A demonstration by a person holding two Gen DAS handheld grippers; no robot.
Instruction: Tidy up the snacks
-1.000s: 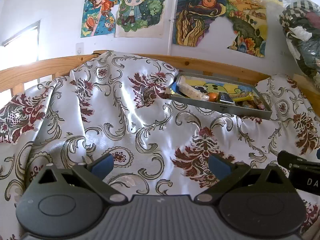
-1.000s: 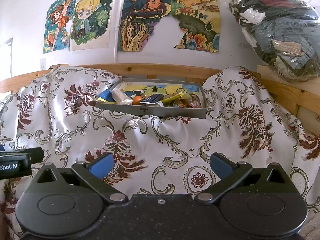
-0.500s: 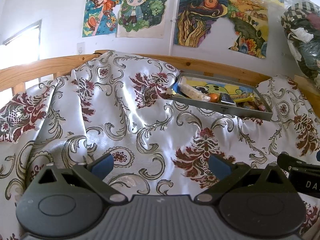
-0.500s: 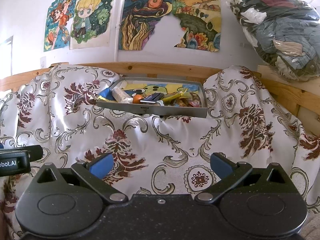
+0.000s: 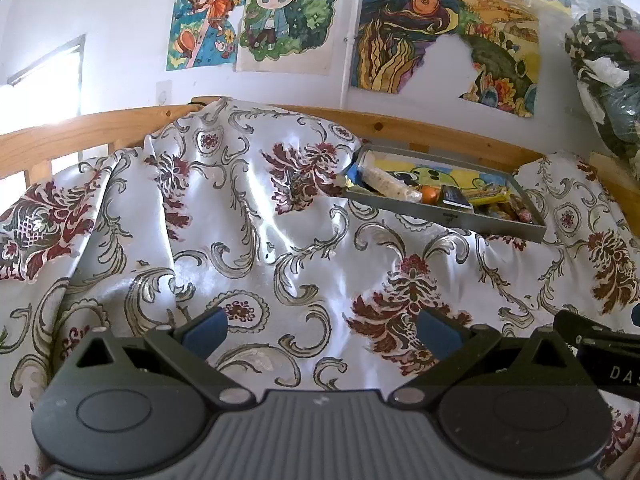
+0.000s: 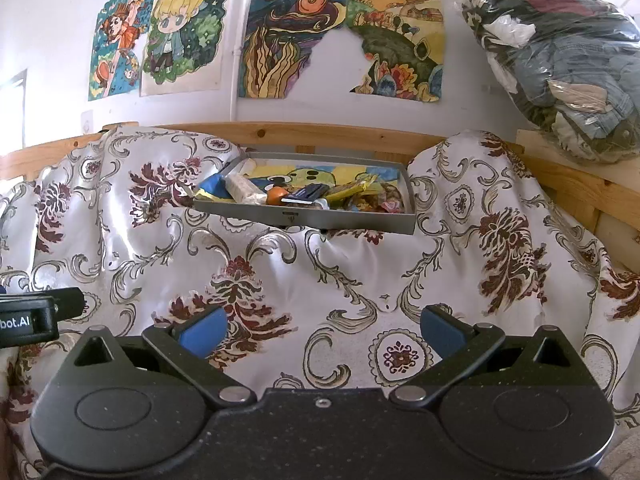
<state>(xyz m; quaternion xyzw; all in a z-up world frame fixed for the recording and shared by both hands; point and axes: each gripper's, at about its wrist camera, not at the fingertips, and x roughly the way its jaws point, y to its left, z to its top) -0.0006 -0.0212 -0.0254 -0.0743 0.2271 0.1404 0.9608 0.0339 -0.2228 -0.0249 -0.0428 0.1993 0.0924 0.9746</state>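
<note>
**Both grippers empty, tray ahead**

Left gripper and right gripper: jaws wide apart, holding nothing. Advice: approach level, pick one snack at a time. Tray of snacks on the patterned cloth, well apart: 12 o'clock from right, 1 o'clock from left.
</note>
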